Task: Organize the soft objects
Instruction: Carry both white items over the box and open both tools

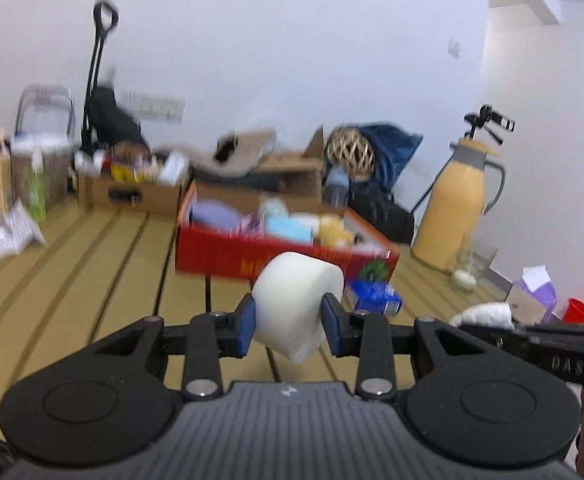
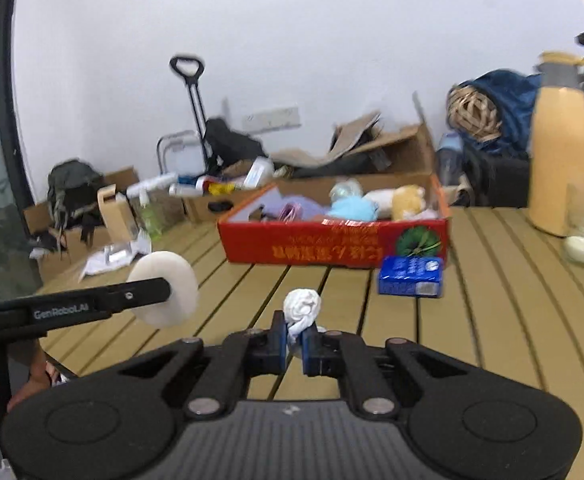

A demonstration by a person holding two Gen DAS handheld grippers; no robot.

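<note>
Left hand-held gripper [image 1: 288, 322] marked "GenRobot.AI", clamped on one white toilet-paper roll [image 1: 297, 304], right hand-held gripper [image 2: 293, 344] nearly closed on one crumpled white cloth [image 2: 301, 308], both held above slatted table [image 2: 491, 320] short of red cardboard box [image 2: 331, 240] holding several soft toys, one blue tissue pack [image 2: 409, 276] just before box.

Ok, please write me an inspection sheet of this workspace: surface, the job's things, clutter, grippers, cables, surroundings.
Surface: slatted wooden table.
Job's things: white roll held by left gripper; white cloth ball held by right gripper; red box already holding soft toys.
Clutter: blue packet touching the red box front; yellow flask; glass; red cup.
Grippers: both shut on their items, raised above the table.
Cables: nothing seen.
Surroundings: white wall; cardboard boxes; folding trolley; wicker ball.
</note>
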